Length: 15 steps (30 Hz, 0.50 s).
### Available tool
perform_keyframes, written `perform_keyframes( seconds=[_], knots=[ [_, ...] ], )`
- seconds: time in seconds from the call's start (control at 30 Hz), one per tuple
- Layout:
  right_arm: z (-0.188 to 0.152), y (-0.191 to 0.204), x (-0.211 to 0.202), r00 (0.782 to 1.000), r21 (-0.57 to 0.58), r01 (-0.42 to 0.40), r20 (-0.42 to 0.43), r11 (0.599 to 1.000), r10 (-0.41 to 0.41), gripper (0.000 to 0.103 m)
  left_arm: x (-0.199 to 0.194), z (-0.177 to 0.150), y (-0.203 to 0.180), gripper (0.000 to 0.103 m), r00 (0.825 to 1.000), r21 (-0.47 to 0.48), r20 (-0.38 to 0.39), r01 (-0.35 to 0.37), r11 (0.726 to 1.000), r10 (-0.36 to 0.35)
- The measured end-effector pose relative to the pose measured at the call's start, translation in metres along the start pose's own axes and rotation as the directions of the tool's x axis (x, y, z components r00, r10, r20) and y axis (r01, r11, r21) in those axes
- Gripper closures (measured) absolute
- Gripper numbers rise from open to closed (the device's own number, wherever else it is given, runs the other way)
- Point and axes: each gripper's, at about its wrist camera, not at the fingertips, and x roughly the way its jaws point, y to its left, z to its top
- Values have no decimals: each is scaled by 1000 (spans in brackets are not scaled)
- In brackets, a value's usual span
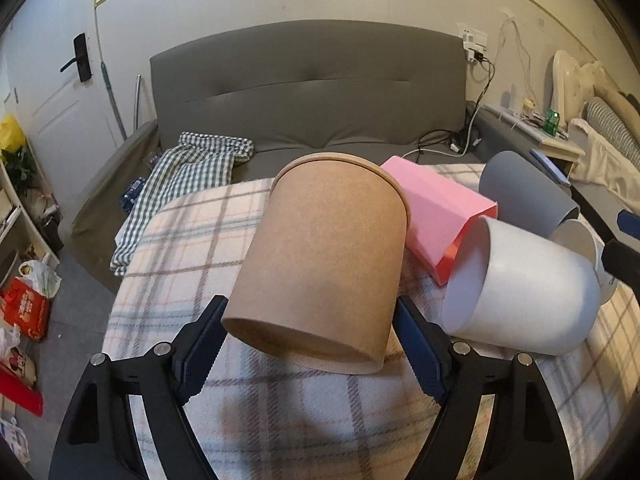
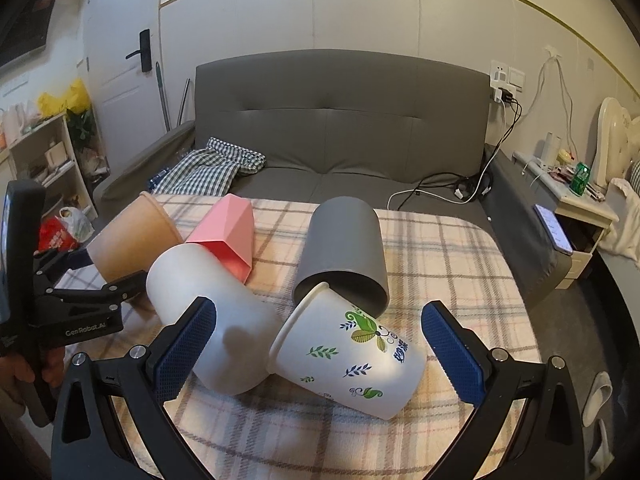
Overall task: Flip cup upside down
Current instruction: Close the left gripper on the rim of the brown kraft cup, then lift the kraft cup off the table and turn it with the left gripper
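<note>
A brown paper cup (image 1: 324, 264) is tilted on its side above the plaid-covered table (image 1: 192, 232), base toward me. My left gripper (image 1: 310, 340) is shut on the cup's base end, a pad on each side. The cup also shows in the right wrist view (image 2: 128, 236), with the left gripper (image 2: 92, 280) on it. My right gripper (image 2: 318, 352) is open, its blue pads apart, above a white cup with leaf prints (image 2: 348, 356) that lies on its side.
A plain white cup (image 2: 212, 316), a pink angular cup (image 2: 228, 232) and a grey cup (image 2: 344, 248) lie on their sides on the table (image 2: 440, 264). A grey sofa (image 2: 340, 120) with a checked cloth (image 2: 208, 168) stands behind. A nightstand (image 2: 576, 200) is at right.
</note>
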Motion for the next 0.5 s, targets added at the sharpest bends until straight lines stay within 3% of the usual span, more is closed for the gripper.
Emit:
perform_keyframes(
  seconds=[0.17, 0.27, 0.37, 0.5],
  knots=[
    [1, -8, 1, 1000, 29, -18, -2, 999, 18, 0, -15, -11, -6, 20, 999, -12, -12, -37, 999, 37],
    [2, -14, 0, 1000, 43, -26, -1, 999, 26, 0, -26, -25, -14, 21, 996, -36, -59, -65, 997, 63],
    [5, -20, -4, 999, 65, -36, 5, 997, 36, 0, -35, -43, -22, 23, 990, -91, -128, -70, 993, 58],
    [8, -28, -15, 999, 96, -50, 24, 994, 48, 0, -49, -47, -39, 24, 989, -98, -140, -65, 993, 51]
  ],
)
